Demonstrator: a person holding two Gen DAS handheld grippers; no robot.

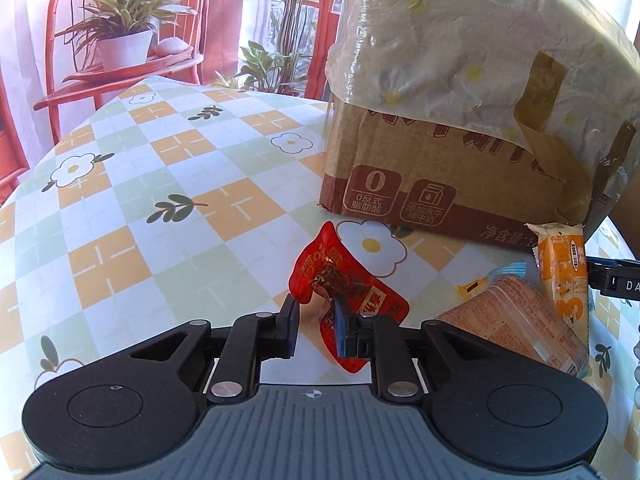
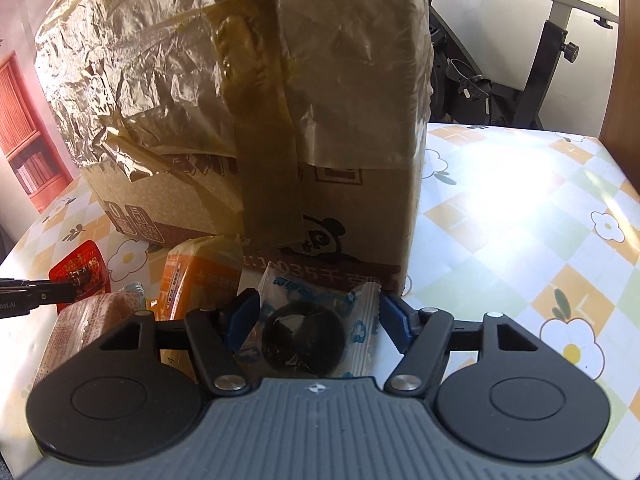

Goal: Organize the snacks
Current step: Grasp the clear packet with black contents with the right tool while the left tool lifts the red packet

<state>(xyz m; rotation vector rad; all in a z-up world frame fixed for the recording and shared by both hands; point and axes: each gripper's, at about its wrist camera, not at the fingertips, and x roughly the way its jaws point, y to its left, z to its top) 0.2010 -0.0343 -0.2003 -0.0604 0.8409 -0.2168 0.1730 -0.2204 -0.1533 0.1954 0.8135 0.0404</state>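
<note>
The left gripper (image 1: 318, 318) is clamped on one red foil snack sachet (image 1: 340, 280), which crumples between the narrow-set fingers and is held above the checked, flower-printed tablecloth (image 1: 160, 184). The right gripper (image 2: 318, 320) brackets one clear-and-blue plastic packet holding a dark round biscuit (image 2: 308, 334); its blue pads (image 2: 242, 314) stand at the packet's two edges, but whether they press it cannot be told.

Four snack items are visible in all. Besides the two at the grippers, one pale orange printed rectangular pack (image 1: 516, 320) lies flat on the cloth, and one orange upright wrapper (image 1: 564, 276) stands just beside it, near the base of the box.

One brown cardboard box (image 1: 440, 192) stands on the table behind the snacks. Its upper part is covered with crinkled translucent plastic film (image 1: 460, 48) fixed by strips of brown tape (image 2: 264, 128).

One red chair (image 1: 120, 52) carries one potted plant (image 1: 124, 36) beyond the table.
</note>
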